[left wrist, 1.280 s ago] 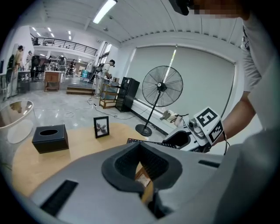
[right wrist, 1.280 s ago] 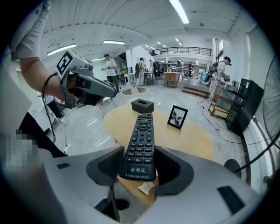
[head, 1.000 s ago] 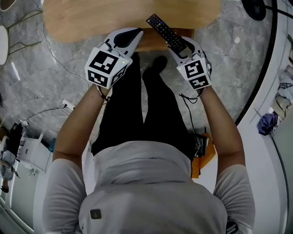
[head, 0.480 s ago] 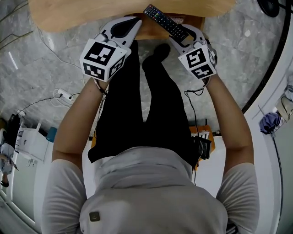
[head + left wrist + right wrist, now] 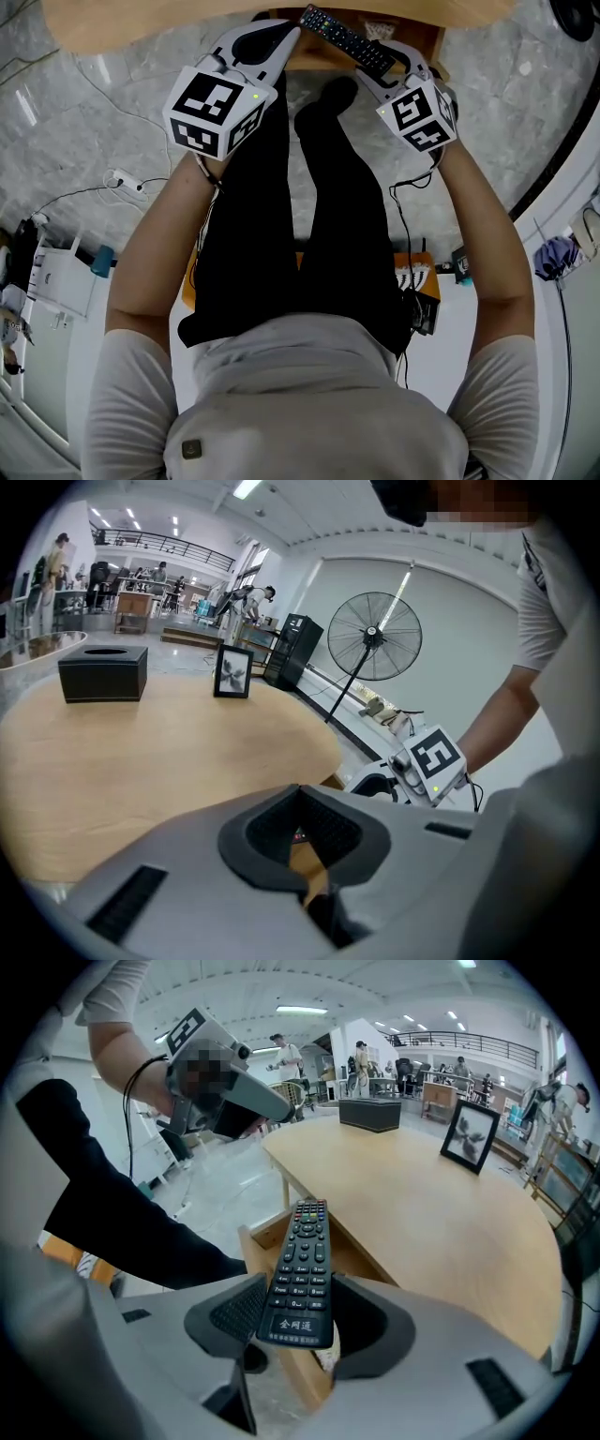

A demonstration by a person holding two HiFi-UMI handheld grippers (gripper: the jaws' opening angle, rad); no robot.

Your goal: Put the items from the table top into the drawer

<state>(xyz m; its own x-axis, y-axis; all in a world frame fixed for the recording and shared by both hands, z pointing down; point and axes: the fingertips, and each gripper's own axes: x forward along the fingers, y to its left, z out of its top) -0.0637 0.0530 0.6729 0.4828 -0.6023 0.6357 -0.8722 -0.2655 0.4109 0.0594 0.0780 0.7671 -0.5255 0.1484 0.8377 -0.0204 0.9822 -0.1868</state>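
L gripper [image 5: 289,33]: fingertips pressed together, nothing between them; it hangs at the table edge near the drawer [image 5: 265,1230].

Table top [image 5: 141,761] carries a black box [image 5: 103,672] & a small picture frame [image 5: 232,671], frame to the right of the box, both well back from the edge; we judge these are yet to be put away.

Drawer stands open under the edge; its inside is mostly hidden, so we cannot tell what it holds.

Remote [image 5: 302,1260] hangs over the open drawer, far end tipped down, not in yet; we judge this item abt. to be dropped, so the task is early to midway.

Remote's look: slim, long, black; rows of small keys, a few coloured ones at the far end, white print on the near end.

R gripper [image 5: 380,67]: fingers spread wide & pinching the remote's near end by its long sides; most of the body sticks out past the pads.
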